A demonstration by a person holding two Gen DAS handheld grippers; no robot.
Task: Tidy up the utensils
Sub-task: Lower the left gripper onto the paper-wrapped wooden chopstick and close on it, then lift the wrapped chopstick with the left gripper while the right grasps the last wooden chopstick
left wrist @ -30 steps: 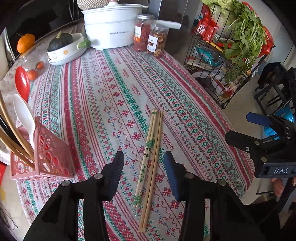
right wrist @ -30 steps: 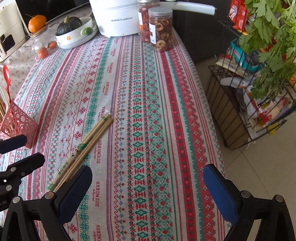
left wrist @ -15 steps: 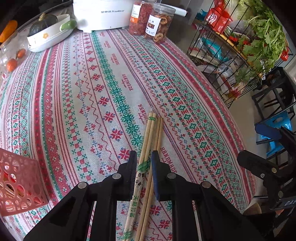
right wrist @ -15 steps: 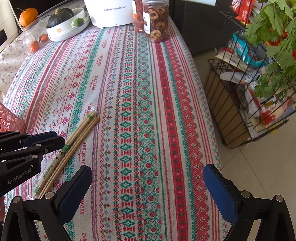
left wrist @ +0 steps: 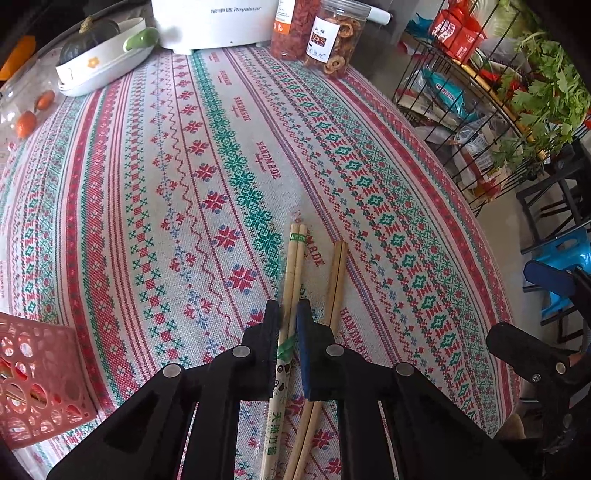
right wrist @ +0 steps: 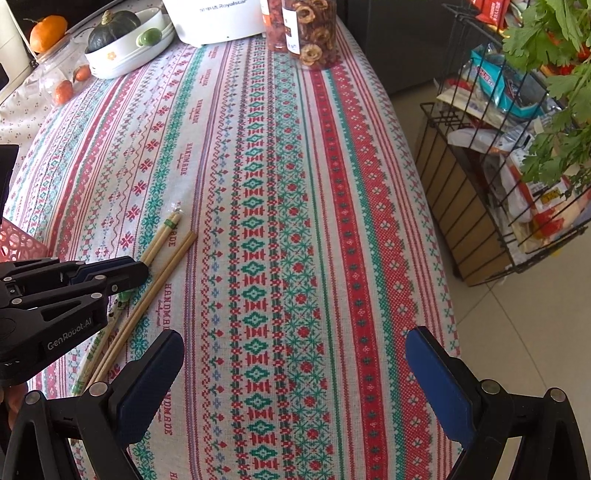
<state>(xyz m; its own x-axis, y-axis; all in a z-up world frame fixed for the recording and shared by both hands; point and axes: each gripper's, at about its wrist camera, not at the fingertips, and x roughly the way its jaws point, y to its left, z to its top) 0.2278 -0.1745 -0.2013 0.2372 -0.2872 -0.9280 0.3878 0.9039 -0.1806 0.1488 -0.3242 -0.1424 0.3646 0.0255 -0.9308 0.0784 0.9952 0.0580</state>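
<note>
Wrapped chopsticks (left wrist: 293,273) lie on the desk (left wrist: 155,192), pinched between the left claw's (left wrist: 287,314) just-closed jaws; bare chopsticks (left wrist: 338,280) rest just beside. Right claw (right wrist: 293,363) spread wide.

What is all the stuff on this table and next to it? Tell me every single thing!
wrapped chopsticks: one pair, tan in printed sleeve, mid-table
bare chopsticks: one pair, tan, beside them
basket: one, pink, left edge
cooker: one, white, far end
jars: two, clear, beside cooker
dish: one, white, holding dark squash
tablecloth: one, red-green pattern
wire rack: one, black, right of table, greens on top
left gripper: black, shut on wrapped chopsticks
right gripper: black, blue pads, open
</note>
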